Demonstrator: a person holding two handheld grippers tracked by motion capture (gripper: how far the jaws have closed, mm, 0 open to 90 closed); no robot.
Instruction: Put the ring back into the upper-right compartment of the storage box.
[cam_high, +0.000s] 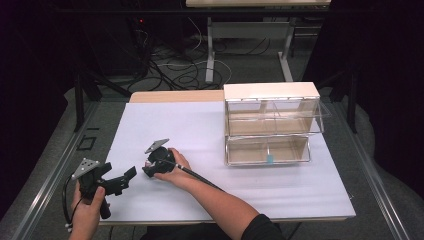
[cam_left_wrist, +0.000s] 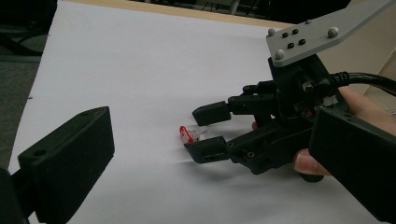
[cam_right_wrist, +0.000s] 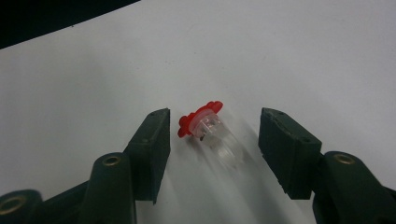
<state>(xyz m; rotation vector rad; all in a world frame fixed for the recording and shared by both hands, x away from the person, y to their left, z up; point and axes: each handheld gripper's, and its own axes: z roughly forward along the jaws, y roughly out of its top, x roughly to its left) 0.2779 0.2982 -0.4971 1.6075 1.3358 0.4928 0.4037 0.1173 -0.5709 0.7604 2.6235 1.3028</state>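
Note:
A small clear plastic piece with a red flanged cap (cam_right_wrist: 210, 130) lies on its side on the white sheet (cam_right_wrist: 289, 56). My right gripper (cam_right_wrist: 214, 122) stands open around it, one jaw on each side, and neither pad touches it. In the left gripper view the same piece (cam_left_wrist: 188, 134) sits between the right gripper's (cam_left_wrist: 199, 134) two tips. From above, the right gripper (cam_high: 147, 168) rests low on the sheet and points left. My left gripper (cam_high: 122, 177) is held near the table's front left corner, open, with nothing between its fingers (cam_left_wrist: 70, 158).
A clear two-drawer cabinet (cam_high: 272, 92) with a white top stands at the back right. Its lower drawer (cam_high: 267, 150) is pulled out and holds a small blue item (cam_high: 269, 159). The white sheet (cam_high: 200, 125) covers most of the table, with cables on the floor behind.

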